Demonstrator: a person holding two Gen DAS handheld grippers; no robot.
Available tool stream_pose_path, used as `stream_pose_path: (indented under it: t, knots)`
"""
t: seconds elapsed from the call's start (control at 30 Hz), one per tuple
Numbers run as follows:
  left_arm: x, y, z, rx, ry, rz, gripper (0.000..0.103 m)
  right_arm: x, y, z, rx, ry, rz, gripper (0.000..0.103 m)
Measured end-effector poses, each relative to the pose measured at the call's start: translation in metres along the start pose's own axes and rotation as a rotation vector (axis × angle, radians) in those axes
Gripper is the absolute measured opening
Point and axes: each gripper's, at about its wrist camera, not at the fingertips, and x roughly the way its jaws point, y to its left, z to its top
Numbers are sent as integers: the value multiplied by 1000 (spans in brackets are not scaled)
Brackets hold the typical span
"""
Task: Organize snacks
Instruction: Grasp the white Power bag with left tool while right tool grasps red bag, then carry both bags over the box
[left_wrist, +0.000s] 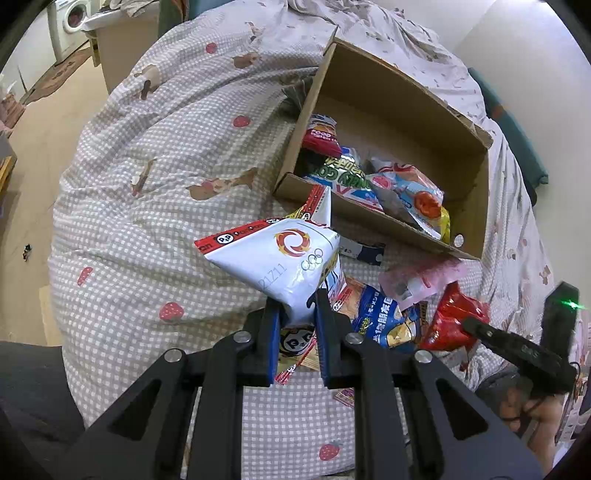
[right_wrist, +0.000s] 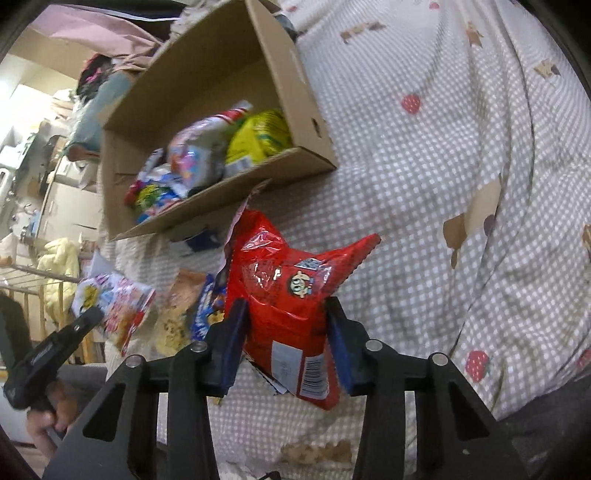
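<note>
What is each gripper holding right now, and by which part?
The left gripper pinches the white snack bag by its lower corner. The right gripper clamps the red snack bag across its middle, above the barcode end.

Box (left_wrist: 373, 218) near wall blocks low entry; far half inside bare, top open

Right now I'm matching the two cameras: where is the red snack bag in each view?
Left wrist view: red bag at lower right, held by the right gripper.
Right wrist view: red bag at centre, clamped in the right gripper.
Shared landmark: the cardboard box on the checked bedspread.
</note>
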Motion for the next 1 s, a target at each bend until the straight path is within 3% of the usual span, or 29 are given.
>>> stream_pose_path:
  t: [0.53,0.8,1.0]
  knots:
    - [-26,-15,3,47,-69,-14,14,-68,10,-31,-58,-112,185,38]
    - [-51,-36,31,119,-134,-28,14,-92,9,-3,-47,-177,234,38]
    - [-52,-49,64,144,-152,-22,14,-112,24,28,-69,-292,303,37]
